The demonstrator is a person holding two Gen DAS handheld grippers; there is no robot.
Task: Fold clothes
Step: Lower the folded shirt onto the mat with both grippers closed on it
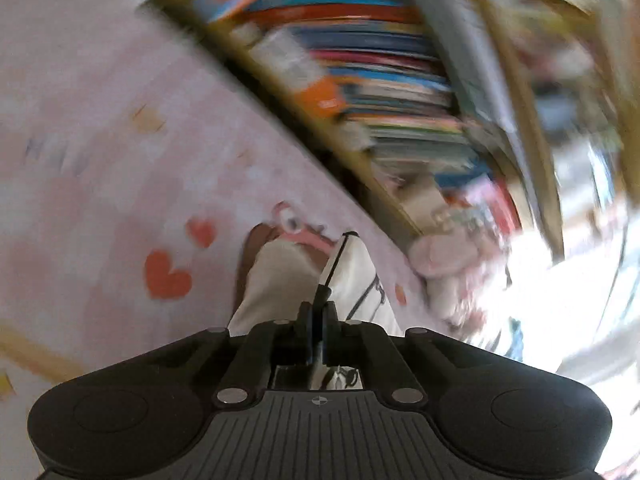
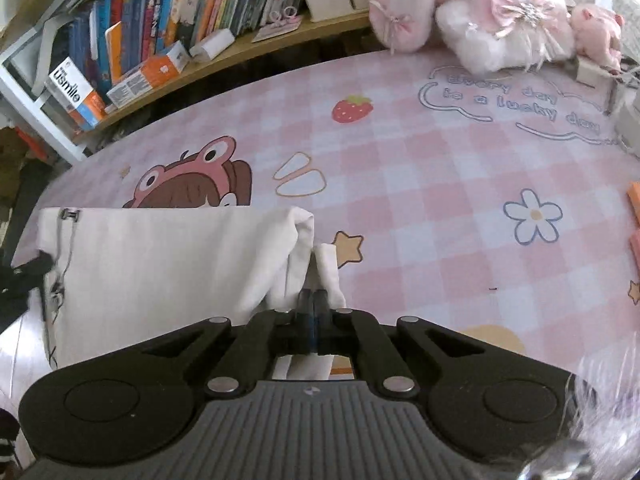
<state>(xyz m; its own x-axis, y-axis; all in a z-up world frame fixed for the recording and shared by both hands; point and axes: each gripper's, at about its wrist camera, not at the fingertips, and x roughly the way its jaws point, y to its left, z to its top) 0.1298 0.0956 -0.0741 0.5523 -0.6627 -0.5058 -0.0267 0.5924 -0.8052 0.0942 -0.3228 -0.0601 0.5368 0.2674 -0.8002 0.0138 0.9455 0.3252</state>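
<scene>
A white garment with thin black line print lies folded on the pink checked tablecloth. My right gripper is shut on the garment's right corner, where the cloth bunches up around the jaws. In the blurred left wrist view, my left gripper is shut on another edge of the white garment, and a black-trimmed fold stands up between its jaws. The other gripper shows dark at the garment's left edge in the right wrist view.
A bookshelf full of books runs along the table's far side. Pink and white plush toys sit at the far right corner. Orange and pink objects lie at the right edge. White boxes stand near them.
</scene>
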